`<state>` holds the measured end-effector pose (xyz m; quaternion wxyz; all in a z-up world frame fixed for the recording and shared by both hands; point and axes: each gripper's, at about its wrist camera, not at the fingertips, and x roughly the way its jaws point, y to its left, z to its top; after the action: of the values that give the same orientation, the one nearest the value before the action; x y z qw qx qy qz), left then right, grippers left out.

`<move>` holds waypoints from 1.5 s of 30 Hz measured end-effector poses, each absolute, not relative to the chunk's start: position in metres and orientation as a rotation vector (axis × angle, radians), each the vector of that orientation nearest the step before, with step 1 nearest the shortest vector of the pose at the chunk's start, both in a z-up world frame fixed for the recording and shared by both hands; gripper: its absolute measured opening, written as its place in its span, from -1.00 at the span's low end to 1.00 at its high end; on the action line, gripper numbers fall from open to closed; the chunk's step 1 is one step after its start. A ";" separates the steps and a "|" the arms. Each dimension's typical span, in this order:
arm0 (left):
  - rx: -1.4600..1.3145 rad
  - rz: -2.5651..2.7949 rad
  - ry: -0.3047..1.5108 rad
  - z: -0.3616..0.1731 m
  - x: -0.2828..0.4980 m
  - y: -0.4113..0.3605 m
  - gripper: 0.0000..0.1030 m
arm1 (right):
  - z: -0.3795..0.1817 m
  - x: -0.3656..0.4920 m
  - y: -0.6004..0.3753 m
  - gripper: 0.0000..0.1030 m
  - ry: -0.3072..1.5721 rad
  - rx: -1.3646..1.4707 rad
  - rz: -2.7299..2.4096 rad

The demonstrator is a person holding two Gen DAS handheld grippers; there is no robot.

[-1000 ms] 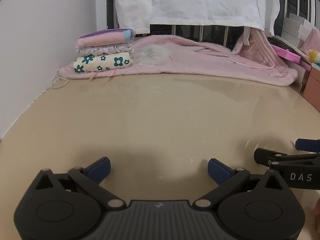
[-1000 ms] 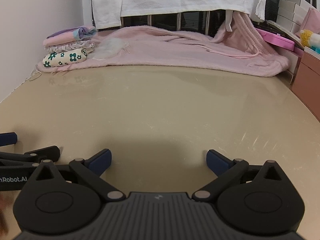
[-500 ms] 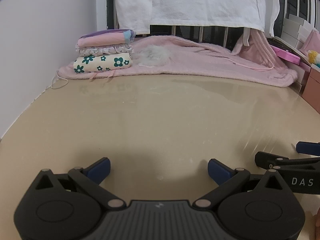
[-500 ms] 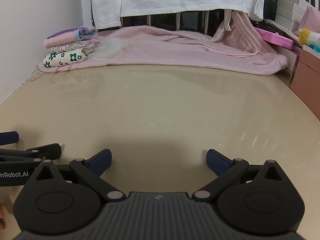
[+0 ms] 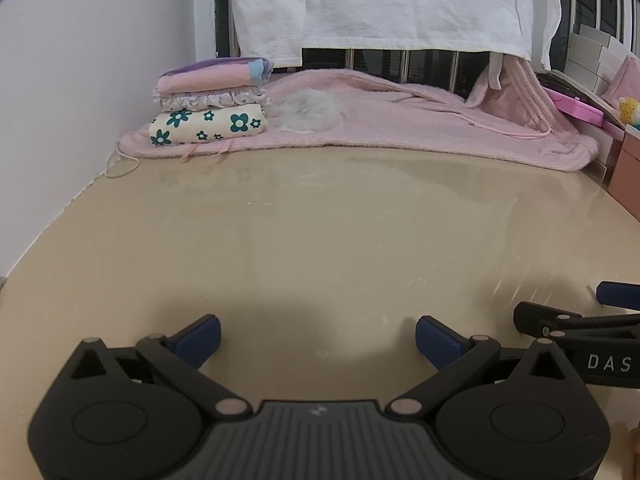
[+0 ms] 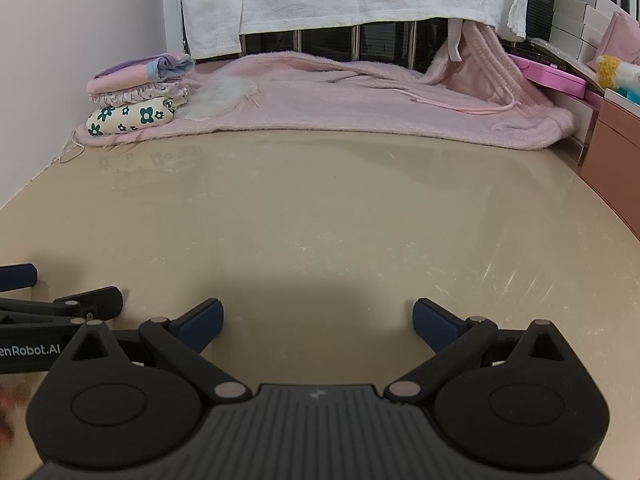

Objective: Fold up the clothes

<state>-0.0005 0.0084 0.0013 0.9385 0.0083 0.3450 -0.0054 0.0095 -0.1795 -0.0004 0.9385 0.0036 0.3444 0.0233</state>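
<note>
Looking across the bare table (image 5: 320, 240), I hold my left gripper (image 5: 318, 334) and right gripper (image 6: 318, 320) side by side, both spread wide and empty. At eleven o'clock sits a stack of folded clothes (image 5: 210, 106). From twelve to two o'clock sprawls the pink robe (image 5: 420, 120); it looks soft, bulky and limp, so I would pinch its near hem (image 6: 360, 130). Its loose cord (image 6: 472, 108) could snag; boxes (image 6: 580, 20) crowd two o'clock.
</note>
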 end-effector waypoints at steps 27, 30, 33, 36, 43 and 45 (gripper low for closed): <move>0.037 -0.082 0.703 0.001 -0.004 0.005 1.00 | 0.000 0.011 -0.180 0.99 0.704 0.006 0.042; 0.039 -0.077 0.703 0.001 -0.004 0.004 1.00 | 0.000 0.011 -0.179 0.99 0.704 0.005 0.040; 0.028 -0.083 0.701 0.001 -0.004 0.006 1.00 | 0.000 0.011 -0.178 0.99 0.704 0.005 0.039; -0.009 -0.098 0.696 0.003 -0.003 0.012 1.00 | 0.000 0.012 -0.178 0.99 0.704 0.006 0.039; -0.011 -0.106 0.708 0.004 0.000 0.013 1.00 | -0.001 0.011 -0.177 0.99 0.704 0.007 0.040; -0.046 -0.101 0.699 0.004 0.000 0.015 1.00 | -0.001 0.011 -0.177 0.99 0.704 0.007 0.040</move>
<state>-0.0001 0.0154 0.0042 0.9380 -0.0224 0.3424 -0.0493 0.0113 -0.1769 -0.0007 0.9386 0.0033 0.3446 0.0194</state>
